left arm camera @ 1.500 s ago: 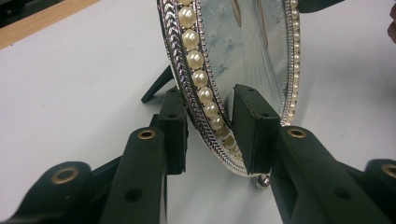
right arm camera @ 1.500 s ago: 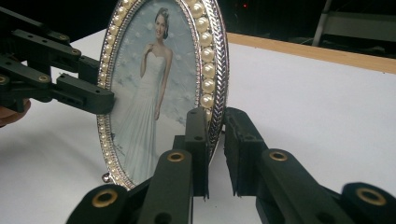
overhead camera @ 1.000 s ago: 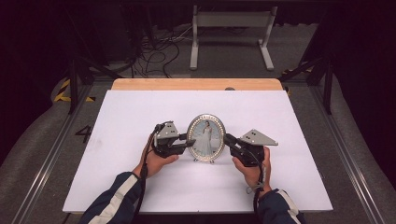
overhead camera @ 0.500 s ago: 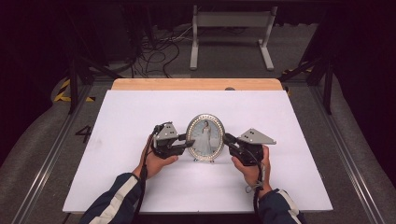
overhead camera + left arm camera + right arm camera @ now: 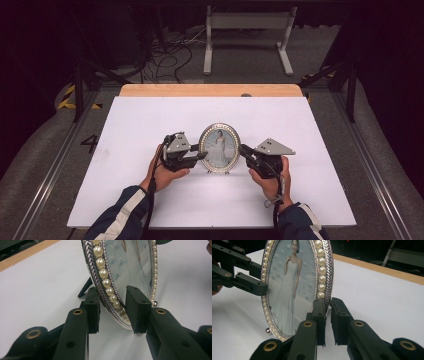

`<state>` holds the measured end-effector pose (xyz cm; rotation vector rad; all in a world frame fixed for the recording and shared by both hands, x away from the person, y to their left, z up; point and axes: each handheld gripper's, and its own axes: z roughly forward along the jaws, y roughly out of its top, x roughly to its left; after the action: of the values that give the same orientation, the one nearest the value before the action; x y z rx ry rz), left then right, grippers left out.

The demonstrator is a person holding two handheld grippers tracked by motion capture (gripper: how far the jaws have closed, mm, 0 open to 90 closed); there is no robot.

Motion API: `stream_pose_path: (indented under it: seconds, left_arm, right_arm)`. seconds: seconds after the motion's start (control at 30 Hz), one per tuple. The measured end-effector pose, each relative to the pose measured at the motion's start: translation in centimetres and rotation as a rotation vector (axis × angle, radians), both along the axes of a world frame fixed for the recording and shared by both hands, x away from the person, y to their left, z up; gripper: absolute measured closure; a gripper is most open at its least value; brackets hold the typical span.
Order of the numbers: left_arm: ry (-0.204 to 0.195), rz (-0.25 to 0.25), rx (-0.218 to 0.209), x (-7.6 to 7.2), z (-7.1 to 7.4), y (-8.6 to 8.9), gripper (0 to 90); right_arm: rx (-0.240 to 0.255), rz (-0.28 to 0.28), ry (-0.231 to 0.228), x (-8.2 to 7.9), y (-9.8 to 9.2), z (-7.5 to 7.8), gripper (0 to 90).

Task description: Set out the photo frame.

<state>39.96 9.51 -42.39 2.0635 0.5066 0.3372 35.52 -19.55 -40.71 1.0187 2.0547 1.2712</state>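
White sheeting covers the table (image 5: pixel 150 200) in the high view, with a wooden strip along its far edge, dark floor around it, loose cables and a grey stand behind. An oval frame (image 5: pixel 219 148) stands upright near the table's middle, a picture of a figure in a white dress facing the person. The left gripper (image 5: pixel 202 153) meets its left edge and the right gripper (image 5: pixel 242 149) its right edge, each in a hand. In the left gripper view, the jaws straddle the frame's (image 5: pixel 110 290) pearl rim: one pad lies against the back, the other stands just off the glass with a slit between, so a firm clamp cannot be told. In the right gripper view, the jaws are nearly together at the frame's (image 5: pixel 287 290) right rim, the rim running behind the left pad; whether it is pinched cannot be told. Against the earlier high view, frame, hands and grippers sit as they did.
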Motion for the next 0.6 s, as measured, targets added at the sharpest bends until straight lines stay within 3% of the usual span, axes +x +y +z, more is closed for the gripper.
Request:
stream_pose_path:
  seconds: [0.3, 0.6]
  left_arm:
    - [-0.009, 0.004, 0.005, -0.09, 0.01, -0.09, 65.0]
    - [-0.046, 0.013, 0.011, -0.37, 0.43, 0.41, 64.3]
  right_arm:
    - [-0.033, 0.000, -0.003, -0.12, 0.09, -0.18, 81.3]
    - [-0.063, 0.009, -0.001, -0.45, -0.44, -0.17, 79.2]
